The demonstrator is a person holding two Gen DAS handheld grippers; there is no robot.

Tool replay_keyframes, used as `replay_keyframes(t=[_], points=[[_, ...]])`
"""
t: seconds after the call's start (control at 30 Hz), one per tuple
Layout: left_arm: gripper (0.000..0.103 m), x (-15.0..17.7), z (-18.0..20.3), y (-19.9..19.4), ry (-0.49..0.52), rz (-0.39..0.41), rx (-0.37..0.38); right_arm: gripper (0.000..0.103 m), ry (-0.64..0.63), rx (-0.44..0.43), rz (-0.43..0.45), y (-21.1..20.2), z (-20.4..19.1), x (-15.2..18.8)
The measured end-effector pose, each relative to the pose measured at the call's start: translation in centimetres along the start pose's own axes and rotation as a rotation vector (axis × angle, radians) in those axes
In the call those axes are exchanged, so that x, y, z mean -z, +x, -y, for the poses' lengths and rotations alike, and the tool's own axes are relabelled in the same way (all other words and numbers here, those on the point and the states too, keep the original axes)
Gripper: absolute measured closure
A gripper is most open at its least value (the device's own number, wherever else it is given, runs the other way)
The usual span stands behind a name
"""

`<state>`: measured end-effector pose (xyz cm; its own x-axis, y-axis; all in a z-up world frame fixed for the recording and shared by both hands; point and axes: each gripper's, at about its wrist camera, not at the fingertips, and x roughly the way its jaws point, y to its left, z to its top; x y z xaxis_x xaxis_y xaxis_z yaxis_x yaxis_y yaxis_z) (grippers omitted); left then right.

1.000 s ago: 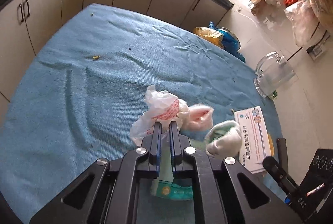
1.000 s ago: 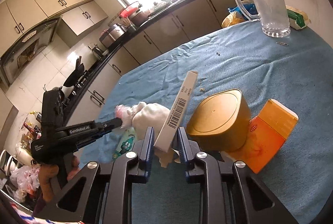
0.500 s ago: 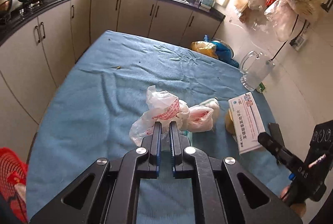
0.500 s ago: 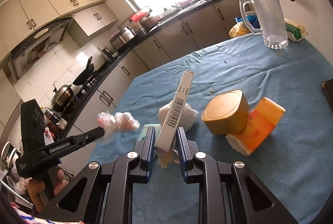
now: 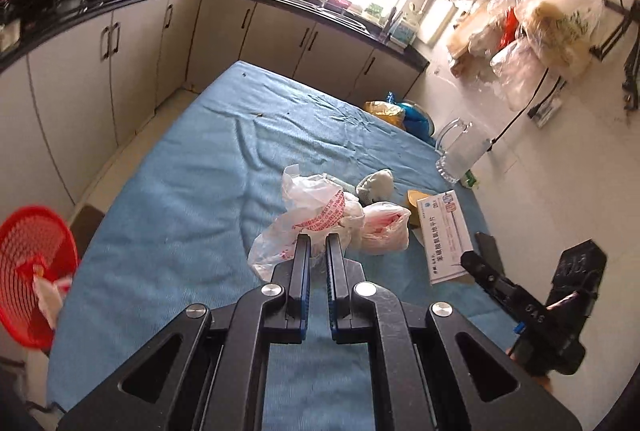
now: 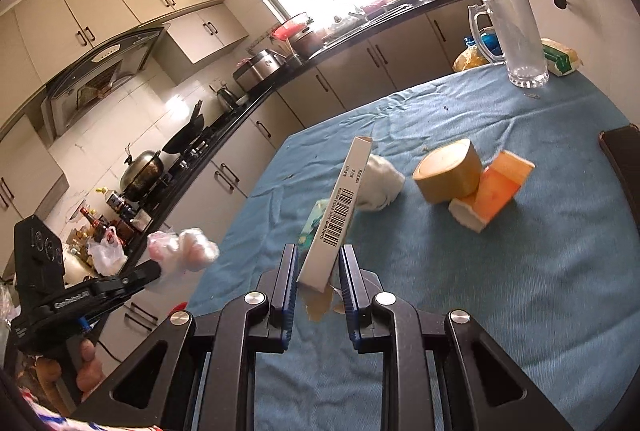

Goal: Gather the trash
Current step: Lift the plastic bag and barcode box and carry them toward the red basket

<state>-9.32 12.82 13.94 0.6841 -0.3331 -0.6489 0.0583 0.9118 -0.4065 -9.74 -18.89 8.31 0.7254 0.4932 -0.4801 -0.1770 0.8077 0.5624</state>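
The left tool (image 5: pixel 317 246), clamped on the plastic bags (image 5: pixel 320 217), sat nearer the red basket (image 5: pixel 24 251) (down left, off the counter (image 5: pixel 168 199)) than the right tool (image 6: pixel 318 265), which gripped the upright-tilted box (image 6: pixel 340 219).

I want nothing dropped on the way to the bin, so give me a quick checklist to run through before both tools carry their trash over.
1. Left tool shut on the crumpled white plastic bags with red print: ok.
2. Right tool shut on the flat white cardboard box with a barcode: ok.
3. Box sits square in the pads: not ok, it tilts.
4. Red mesh waste basket in sight beside the blue-cloth table: ok.
5. Basket has room left: cannot tell.
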Motion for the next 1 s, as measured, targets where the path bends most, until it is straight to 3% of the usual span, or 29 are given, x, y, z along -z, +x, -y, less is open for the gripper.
replay_keyframes(t=[0.27,0.6,1.0], points=[[0.096,2.4,-2.3,-4.0,-0.089,0.047,-0.008,0.081,0.007,-0.022,-0.001,-2.0,-0.6,1.9],[0.096,5.6,-5.6,-6.0,-0.200,0.048,-0.019,0.081,0.008,-0.064,-0.009,-3.2,-1.2,3.9],[0.096,7.3,-7.6,-8.6,-0.194,0.145,-0.158,0.081,0.019,-0.102,-0.036,-2.9,-2.0,5.6]])
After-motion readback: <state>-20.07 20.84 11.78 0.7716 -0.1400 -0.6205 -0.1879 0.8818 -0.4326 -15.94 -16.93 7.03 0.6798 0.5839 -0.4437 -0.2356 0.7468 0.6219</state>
